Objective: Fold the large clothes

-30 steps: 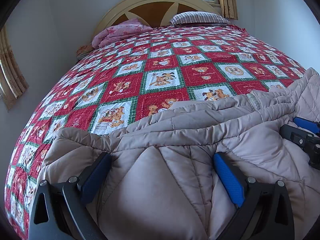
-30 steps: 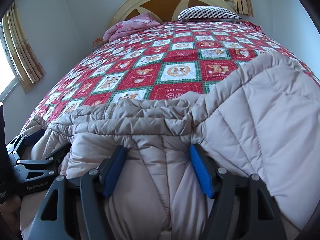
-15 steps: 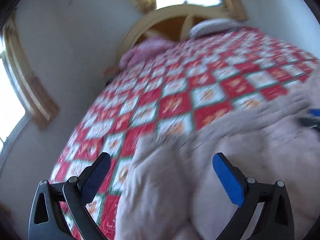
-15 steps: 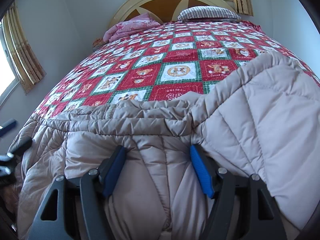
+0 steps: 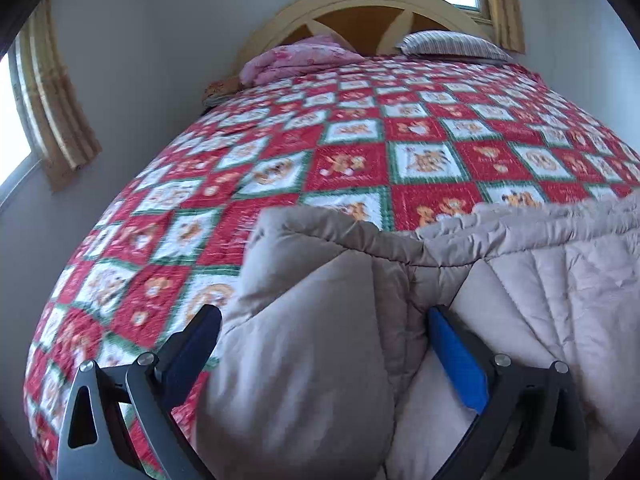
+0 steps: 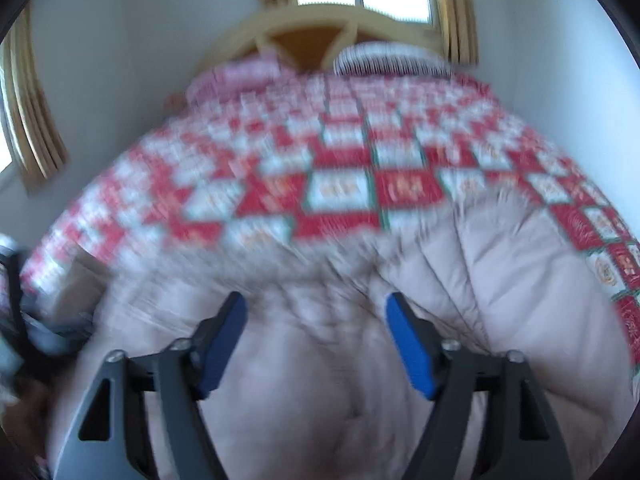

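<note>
Item: beige quilted puffer coat (image 5: 400, 320), lying bunched at the foot of the bed (image 5: 360, 152), 6 o'clock in both wrist views, on the red patchwork quilt (image 5: 248, 200).

Left tongs (image 5: 324, 344): spread wide, a thick fold of coat bulging between the pads; whether they press it or merely straddle it cannot be told.

Right tongs (image 6: 316, 340): jaws opening, coat padding between them, pads apparently clear of the fabric; view blurred.

Risks, judged:
- Slippery, springy padding may puff out of a loose hold, undoing the fold.
- With one side let go, the coat's weight may drag it off the bed's near edge.
- Uneven pull may skew the crease.

Containers: none in view. Pink pillow (image 5: 296, 60) and striped pillow (image 5: 452, 44) at 12 o'clock by the headboard (image 5: 360, 12).
</note>
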`<state>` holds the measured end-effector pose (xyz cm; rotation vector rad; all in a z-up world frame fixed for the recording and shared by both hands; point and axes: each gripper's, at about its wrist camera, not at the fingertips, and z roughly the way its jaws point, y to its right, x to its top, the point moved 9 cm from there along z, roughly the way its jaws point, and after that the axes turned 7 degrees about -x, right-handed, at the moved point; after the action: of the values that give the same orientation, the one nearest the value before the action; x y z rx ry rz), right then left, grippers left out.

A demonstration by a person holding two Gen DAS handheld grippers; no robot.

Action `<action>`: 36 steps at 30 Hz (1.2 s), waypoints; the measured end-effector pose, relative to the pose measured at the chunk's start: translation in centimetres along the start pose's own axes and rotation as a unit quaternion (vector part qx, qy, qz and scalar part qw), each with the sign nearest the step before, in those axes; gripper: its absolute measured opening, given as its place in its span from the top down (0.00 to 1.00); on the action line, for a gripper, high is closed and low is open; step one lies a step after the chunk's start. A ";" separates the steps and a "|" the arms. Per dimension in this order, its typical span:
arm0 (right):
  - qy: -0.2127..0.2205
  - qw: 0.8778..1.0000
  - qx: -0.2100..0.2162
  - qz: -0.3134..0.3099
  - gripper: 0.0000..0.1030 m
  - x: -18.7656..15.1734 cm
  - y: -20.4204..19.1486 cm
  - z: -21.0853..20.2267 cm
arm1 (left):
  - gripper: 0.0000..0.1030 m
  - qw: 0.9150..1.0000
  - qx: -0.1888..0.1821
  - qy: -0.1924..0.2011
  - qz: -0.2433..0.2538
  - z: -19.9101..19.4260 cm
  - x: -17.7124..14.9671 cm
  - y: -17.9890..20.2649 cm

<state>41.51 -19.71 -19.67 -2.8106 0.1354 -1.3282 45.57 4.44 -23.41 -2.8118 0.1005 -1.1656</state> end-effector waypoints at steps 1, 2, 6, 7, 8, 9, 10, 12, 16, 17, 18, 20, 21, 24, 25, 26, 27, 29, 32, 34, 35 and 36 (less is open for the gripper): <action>0.010 1.000 0.024 0.002 0.15 0.3 -1.4 -1.1 | 0.01 1.000 0.002 0.008 -0.004 -0.9 0.3 0.1; 0.008 0.998 0.063 0.005 0.15 0.0 -3.2 -1.8 | 0.01 1.000 0.004 0.020 -0.010 -2.4 0.6 0.2; -0.035 0.996 0.076 -0.011 0.15 -3.7 -5.4 1.1 | 0.01 0.998 -0.014 0.060 -0.007 -6.5 1.8 2.6; -0.035 0.997 0.073 -0.009 0.15 -4.6 -5.1 2.0 | 0.01 0.998 -0.011 0.064 -0.003 -6.7 2.0 3.1; -0.029 0.996 0.079 -0.002 0.15 -5.2 -4.7 2.6 | 0.01 0.998 -0.010 0.067 0.006 -6.5 2.0 4.1; -0.030 0.995 0.090 0.010 0.15 -5.4 -4.3 2.9 | 0.01 0.998 -0.001 0.060 0.016 -5.7 1.8 4.7; -0.030 0.995 0.096 0.018 0.15 -5.3 -4.1 3.0 | 0.01 0.998 0.008 0.050 0.022 -4.9 1.6 5.1; -0.033 0.993 0.111 0.029 0.15 -5.4 -3.8 3.3 | 0.01 0.998 0.025 0.028 0.042 -2.7 0.3 5.9; -0.025 0.987 0.150 0.048 0.18 -4.2 -3.3 0.7 | 0.01 0.998 0.026 0.037 0.040 -2.0 -0.2 5.9; -0.009 0.985 0.163 0.053 0.18 -3.0 -2.4 -0.9 | 0.01 0.998 0.021 0.035 0.037 -1.7 -0.3 5.8; 0.007 0.985 0.162 0.052 0.18 -2.0 -2.0 -1.8 | 0.01 0.999 0.016 0.033 0.034 -1.4 -0.3 5.7; 0.054 0.990 0.126 0.039 0.15 0.6 1.1 -3.4 | 0.01 0.999 0.012 0.026 0.031 -0.9 -0.4 5.8; 0.063 0.992 0.100 0.040 0.14 1.5 3.1 -3.2 | 0.01 0.999 0.011 0.025 0.031 -0.7 -0.4 5.8; 0.031 0.996 0.024 0.075 0.14 2.1 10.3 0.0 | 0.01 0.999 0.003 0.024 0.032 -0.5 -0.5 6.3; 0.010 0.996 0.017 0.086 0.14 1.5 11.5 1.3 | 0.01 0.999 0.001 0.023 0.032 -0.4 -0.5 6.4; -0.015 0.995 0.018 0.097 0.15 0.4 12.7 2.9 | 0.01 0.999 0.000 0.022 0.032 -0.3 -0.6 6.4; -0.023 0.994 0.022 0.102 0.15 -0.4 13.2 3.9 | 0.01 0.999 0.000 0.022 0.031 -0.2 -0.6 6.4; -0.016 0.992 0.028 0.118 0.15 -1.0 13.7 4.7 | 0.01 0.999 0.000 0.018 0.031 0.0 -0.6 6.5; -0.021 0.991 0.026 0.128 0.14 -1.5 13.9 5.6 | 0.01 0.999 0.001 0.014 0.032 0.3 -0.6 6.6; -0.039 0.990 0.033 0.134 0.13 -1.7 14.1 6.6 | 0.01 0.999 0.002 0.012 0.033 0.5 -0.6 6.6; -0.044 0.989 0.037 0.138 0.13 -1.8 14.3 6.7 | 0.01 0.999 0.002 0.012 0.032 0.5 -0.6 6.6; -0.048 0.988 0.038 0.139 0.12 -1.8 14.2 6.8 | 0.01 0.999 0.002 0.012 0.031 0.6 -0.6 6.6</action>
<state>44.70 -33.80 -26.33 -2.6628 0.4465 -1.1110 45.42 -2.01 -24.96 -2.7690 0.1856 -1.1858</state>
